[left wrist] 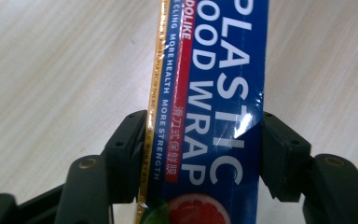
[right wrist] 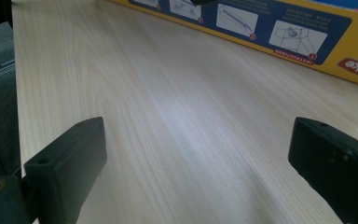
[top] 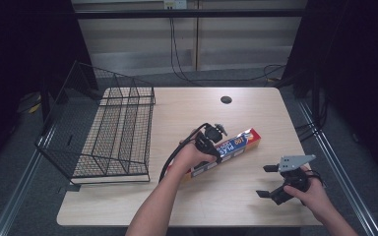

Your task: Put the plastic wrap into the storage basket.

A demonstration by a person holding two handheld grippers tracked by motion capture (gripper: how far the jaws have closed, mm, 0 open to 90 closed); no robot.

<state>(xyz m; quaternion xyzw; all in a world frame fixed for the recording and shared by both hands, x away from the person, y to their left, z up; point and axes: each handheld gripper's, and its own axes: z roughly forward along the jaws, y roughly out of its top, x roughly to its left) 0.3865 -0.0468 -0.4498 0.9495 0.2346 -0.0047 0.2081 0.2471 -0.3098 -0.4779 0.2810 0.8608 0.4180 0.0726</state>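
Left hand-held gripper [top: 211, 143] clamped across the wrap box [top: 229, 149], both jaws pressing its long sides in the left gripper view, near mid-length of the box [left wrist: 209, 112]. Box lying flat and slantwise near the middle of the table [top: 187, 201], well apart from the wire rack [top: 113, 132] at the left edge. Right hand-held gripper [top: 271, 181] just beside the box's near right, jaws spread wide and empty over bare tabletop [right wrist: 177, 121].

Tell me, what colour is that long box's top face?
Blue with white lettering on the plastic wrap box, clearest in the left gripper view.
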